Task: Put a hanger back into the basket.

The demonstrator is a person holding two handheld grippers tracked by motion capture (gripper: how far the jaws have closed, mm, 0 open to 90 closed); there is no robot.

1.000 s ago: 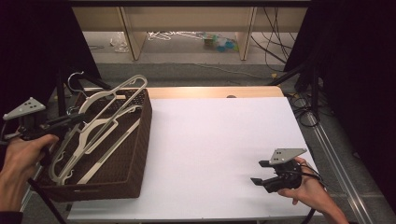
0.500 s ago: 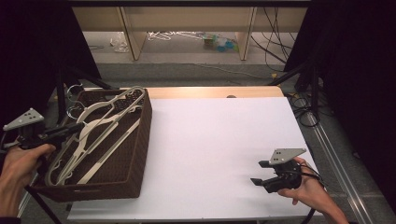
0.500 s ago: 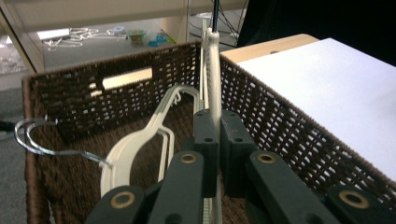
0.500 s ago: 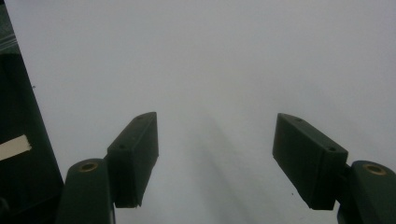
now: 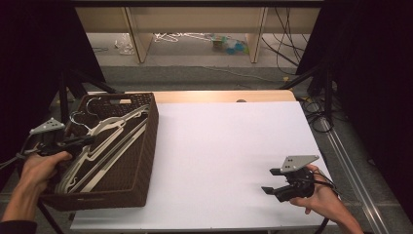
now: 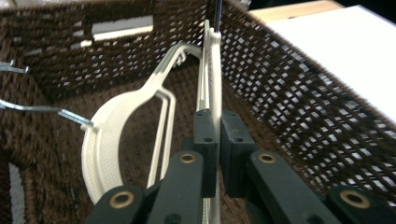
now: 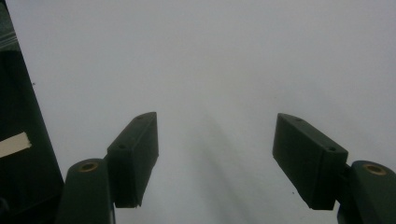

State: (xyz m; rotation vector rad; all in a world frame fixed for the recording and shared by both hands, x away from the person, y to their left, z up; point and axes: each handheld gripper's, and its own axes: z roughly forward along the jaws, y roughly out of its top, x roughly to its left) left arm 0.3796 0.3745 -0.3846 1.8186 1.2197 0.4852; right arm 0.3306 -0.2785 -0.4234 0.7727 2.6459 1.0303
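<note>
Down at the left edge of the table (image 5: 229, 146), we have our left gripper (image 6: 217, 140) clamped tight on a cream plastic hanger (image 6: 212, 70), the two black pads pinching its thin bar edge-on. We see the hanger (image 5: 114, 131) lying inside the brown wicker basket (image 5: 146, 161), its long arm running up toward the far wall, its metal hook (image 6: 42, 111) pointing to the left in the left gripper view. Beside it in the basket rest more pale hangers (image 5: 92, 168), overlapping each other. From the high view, our left hand (image 5: 41, 168) sits at the basket's near left corner, the gripper (image 5: 83, 141) reaching in over the rim.

Over on the right, our right gripper (image 5: 272, 181) hovers low over the bare white tabletop, well apart from the basket. Its jaws stand wide apart with nothing between them, just white surface (image 7: 215, 70) ahead.
</note>
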